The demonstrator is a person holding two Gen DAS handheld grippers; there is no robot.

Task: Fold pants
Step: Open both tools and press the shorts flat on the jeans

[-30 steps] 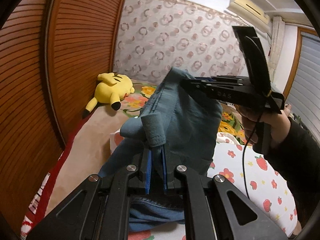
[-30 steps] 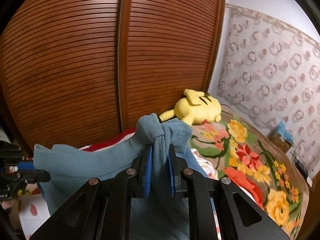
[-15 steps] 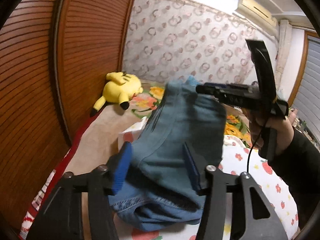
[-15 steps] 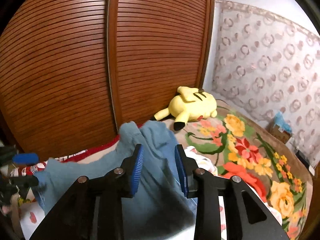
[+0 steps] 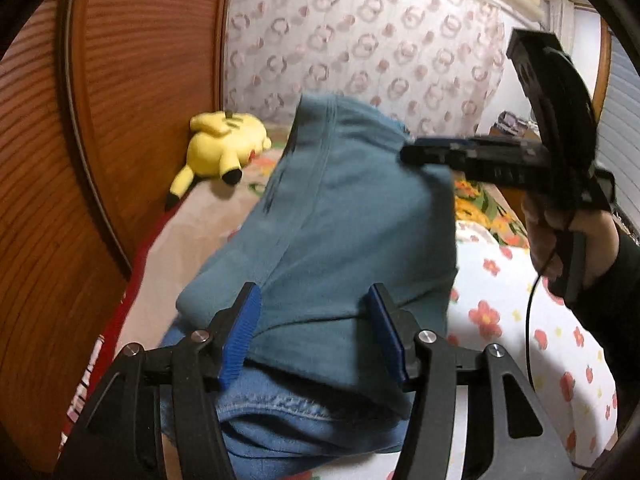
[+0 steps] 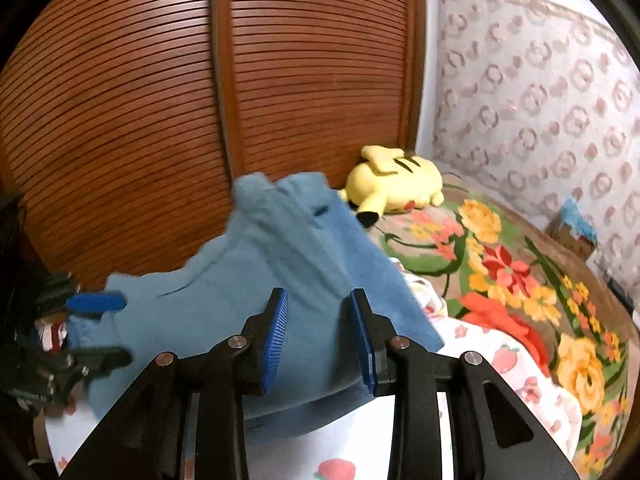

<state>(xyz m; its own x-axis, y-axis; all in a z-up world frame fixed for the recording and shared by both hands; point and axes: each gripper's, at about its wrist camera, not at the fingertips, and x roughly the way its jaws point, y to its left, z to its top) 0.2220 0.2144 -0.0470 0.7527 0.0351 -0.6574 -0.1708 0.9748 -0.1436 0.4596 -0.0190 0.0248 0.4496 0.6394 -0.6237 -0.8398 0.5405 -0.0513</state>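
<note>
Left gripper [image 5: 314, 330]: jaws apart at lower centre, no longer pinching the hem as a second before; blue pads [image 5: 240, 334] flanked the cloth without pressing it. Right gripper [image 6: 318, 338]: jaws narrowly parted, likewise let go of the bunched corner clamped earlier. Teal pants [image 5: 340, 232] released, blurred, draped mid-frame over a denim garment [image 5: 280, 420] on the strawberry-print sheet [image 5: 520, 340]. Beyond, yellow plush toy [image 6: 394, 184] unmoved against the slatted wooden doors [image 6: 160, 100], at the edge of the floral blanket [image 6: 520, 280].
</note>
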